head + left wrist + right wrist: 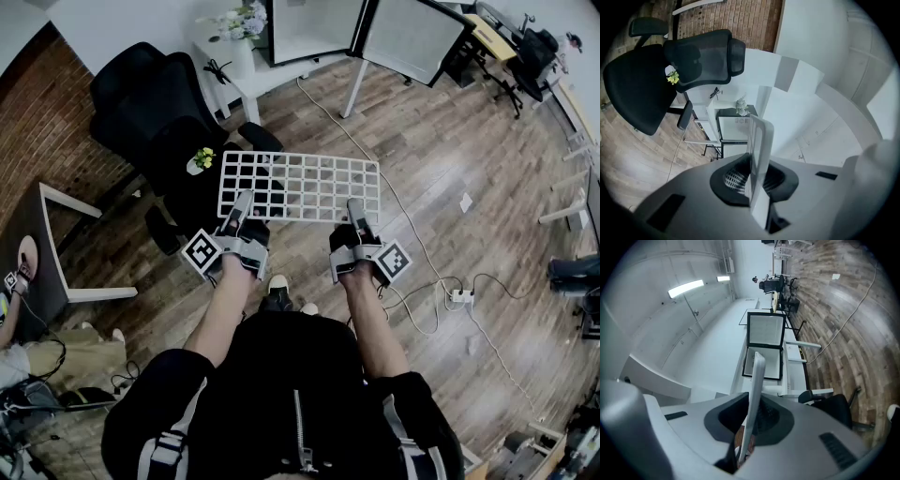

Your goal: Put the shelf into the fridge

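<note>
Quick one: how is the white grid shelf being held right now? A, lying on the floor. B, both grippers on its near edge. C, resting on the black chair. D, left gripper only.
B: the left gripper and right gripper are each shut on the near edge of the shelf.

- A wood-plank floor [441, 169] carries everything in the room.
- A black office chair [155, 103] stands on it at the upper left.
- A white tabletop [246, 82] on legs stands just beside the chair, with a vase of flowers [242, 42] on it.
- A pale cable [398, 208] trails across the planks to a power strip [459, 295] at the right.
- A small scrap of paper [466, 202] lies near the cable.
- A dark side table [42, 248] with white legs stands at the left edge.
</note>
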Action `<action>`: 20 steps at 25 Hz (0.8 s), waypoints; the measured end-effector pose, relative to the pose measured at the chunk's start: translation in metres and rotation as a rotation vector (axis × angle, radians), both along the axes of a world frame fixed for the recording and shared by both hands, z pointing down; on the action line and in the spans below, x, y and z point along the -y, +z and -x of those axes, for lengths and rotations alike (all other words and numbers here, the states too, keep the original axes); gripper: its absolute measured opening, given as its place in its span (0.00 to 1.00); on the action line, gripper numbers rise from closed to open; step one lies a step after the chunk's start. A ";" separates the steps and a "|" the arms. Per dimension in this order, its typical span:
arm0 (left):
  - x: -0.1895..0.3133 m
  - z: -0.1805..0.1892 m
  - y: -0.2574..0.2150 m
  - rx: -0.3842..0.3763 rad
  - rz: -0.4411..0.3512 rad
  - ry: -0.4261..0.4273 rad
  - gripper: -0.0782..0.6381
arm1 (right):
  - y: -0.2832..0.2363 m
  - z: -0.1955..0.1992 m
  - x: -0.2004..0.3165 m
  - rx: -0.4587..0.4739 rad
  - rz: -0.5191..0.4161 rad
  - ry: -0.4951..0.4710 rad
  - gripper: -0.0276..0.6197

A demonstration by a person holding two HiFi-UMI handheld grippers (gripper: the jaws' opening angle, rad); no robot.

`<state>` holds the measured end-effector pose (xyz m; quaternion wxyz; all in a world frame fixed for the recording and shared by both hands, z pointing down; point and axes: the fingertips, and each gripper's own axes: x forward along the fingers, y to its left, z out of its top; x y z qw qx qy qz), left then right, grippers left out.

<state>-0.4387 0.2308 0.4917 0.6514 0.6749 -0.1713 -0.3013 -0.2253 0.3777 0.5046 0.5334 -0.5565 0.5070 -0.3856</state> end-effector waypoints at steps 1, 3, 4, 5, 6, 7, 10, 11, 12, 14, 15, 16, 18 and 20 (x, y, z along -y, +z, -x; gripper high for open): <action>-0.001 0.001 0.000 -0.001 0.001 0.001 0.17 | 0.000 0.001 -0.001 -0.006 -0.002 0.001 0.10; -0.001 0.002 0.002 -0.001 0.002 0.003 0.17 | 0.000 0.002 -0.002 -0.019 -0.004 0.001 0.10; -0.001 0.002 0.003 -0.002 0.003 0.004 0.17 | 0.000 0.002 -0.002 -0.025 -0.005 0.000 0.10; 0.000 0.003 0.004 -0.002 0.004 0.004 0.17 | 0.001 0.003 -0.001 -0.029 -0.006 -0.001 0.10; 0.000 0.003 0.005 -0.003 0.005 0.006 0.17 | 0.001 0.003 -0.001 -0.032 -0.007 0.000 0.10; 0.001 0.002 0.005 -0.003 0.004 0.009 0.17 | 0.002 0.003 -0.002 -0.033 -0.006 0.002 0.10; 0.004 -0.002 0.007 -0.004 0.002 0.021 0.17 | 0.004 -0.001 0.000 -0.020 -0.004 0.017 0.09; 0.006 -0.005 0.007 -0.004 0.001 0.025 0.17 | 0.005 -0.003 0.002 -0.015 -0.002 0.022 0.09; 0.008 -0.007 0.008 -0.005 0.000 0.029 0.17 | 0.007 -0.005 0.003 -0.011 0.001 0.028 0.09; 0.010 -0.010 0.010 -0.010 -0.002 0.038 0.17 | 0.012 -0.008 0.002 -0.010 0.008 0.037 0.09; 0.009 -0.010 0.010 -0.011 -0.004 0.043 0.17 | 0.013 -0.007 0.002 -0.012 0.008 0.040 0.09; 0.009 -0.009 0.009 -0.012 -0.007 0.046 0.17 | 0.011 -0.006 0.000 -0.014 0.005 0.042 0.09; 0.006 -0.009 -0.001 -0.012 -0.010 0.054 0.17 | 0.001 -0.004 -0.003 -0.013 -0.004 0.047 0.09; 0.013 -0.016 -0.011 -0.008 -0.007 0.065 0.17 | -0.008 -0.009 0.002 -0.003 -0.003 0.054 0.09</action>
